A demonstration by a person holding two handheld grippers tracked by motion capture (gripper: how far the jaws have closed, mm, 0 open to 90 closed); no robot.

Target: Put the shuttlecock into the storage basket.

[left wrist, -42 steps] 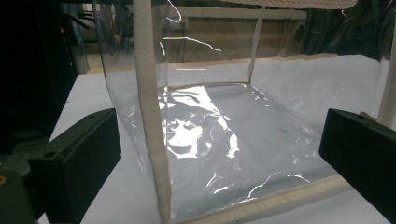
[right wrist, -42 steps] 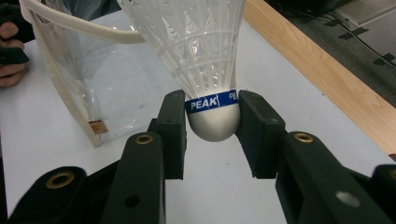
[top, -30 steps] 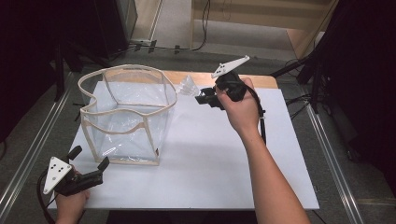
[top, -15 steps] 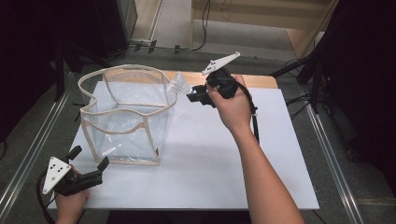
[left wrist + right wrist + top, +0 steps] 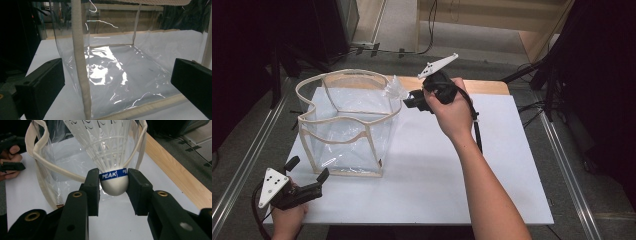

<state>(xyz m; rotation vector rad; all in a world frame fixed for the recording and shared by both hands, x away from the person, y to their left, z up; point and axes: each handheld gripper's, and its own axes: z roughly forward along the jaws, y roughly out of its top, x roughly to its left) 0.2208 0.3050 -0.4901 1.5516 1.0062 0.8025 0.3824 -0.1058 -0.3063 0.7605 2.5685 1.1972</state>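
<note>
A: What does the right gripper (image 5: 113, 185) have?

B: A shuttlecock (image 5: 110, 152). Its two black jaws are clamped on the rounded white base, just at the blue band printed PEAK, and the white plastic skirt fans out away from the gripper.

A: And where is that over the table (image 5: 492, 165)?

B: Near the far edge, about midway along it. In the high view the right gripper (image 5: 412, 99) is held above the white top, and the shuttlecock (image 5: 393, 89) sits at the far right corner of the clear bag's rim. Whether the skirt touches the rim I cannot tell.

A: Describe the bag.

B: A clear plastic bag (image 5: 344, 125) with cream fabric trim, standing open and upright on the left half of the table, closer to the far left corner than to the near one.

A: The left gripper?

B: The left gripper (image 5: 307, 177) rests by the near left corner, just in front of the bag. Its jaws stand wide apart with nothing pressed between them; its own view looks straight at the bag's near wall (image 5: 117, 75).
</note>
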